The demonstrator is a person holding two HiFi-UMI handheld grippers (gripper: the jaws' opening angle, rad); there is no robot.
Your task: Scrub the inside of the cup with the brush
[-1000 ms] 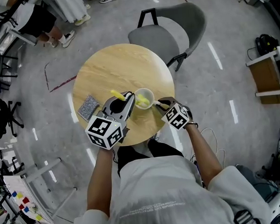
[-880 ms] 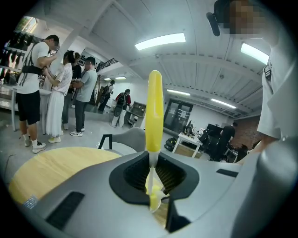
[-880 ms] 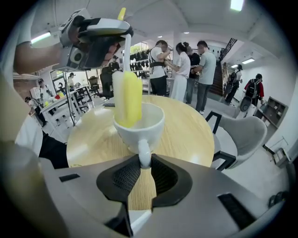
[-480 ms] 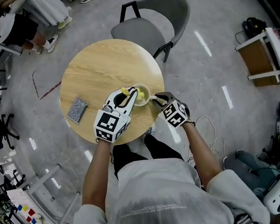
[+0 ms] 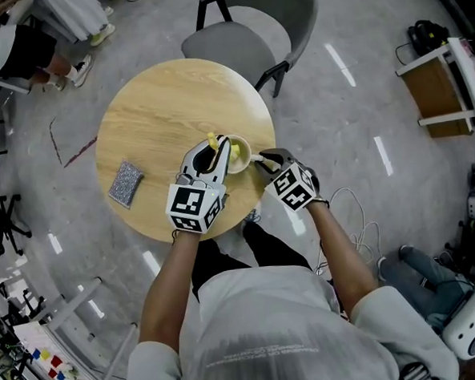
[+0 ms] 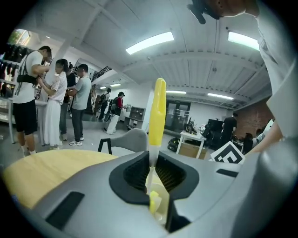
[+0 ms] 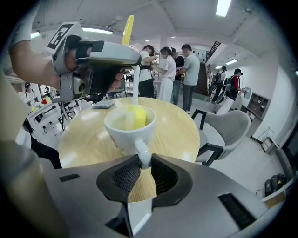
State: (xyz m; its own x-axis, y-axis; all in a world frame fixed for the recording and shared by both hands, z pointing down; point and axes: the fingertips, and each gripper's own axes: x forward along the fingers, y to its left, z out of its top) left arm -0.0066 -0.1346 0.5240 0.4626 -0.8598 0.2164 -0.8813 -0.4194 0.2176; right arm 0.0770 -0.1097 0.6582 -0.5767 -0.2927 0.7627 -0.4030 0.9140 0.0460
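With my left gripper (image 6: 152, 173) clenched on the brush (image 6: 157, 107), I've swung it more upright in the cup (image 7: 125, 132), whose handle my right gripper (image 7: 144, 165) grasps, so scrubbing is underway.

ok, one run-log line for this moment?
left gripper: shut on yellow plastic brush | right gripper: shut on handle of white ceramic cup | brush head: inside cup | cup: on round wooden table

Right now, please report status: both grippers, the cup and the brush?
Left gripper shut on yellow brush, head down inside white cup. Right gripper shut on cup handle, cup on round table. Grey pad lies apart, nothing blocking.
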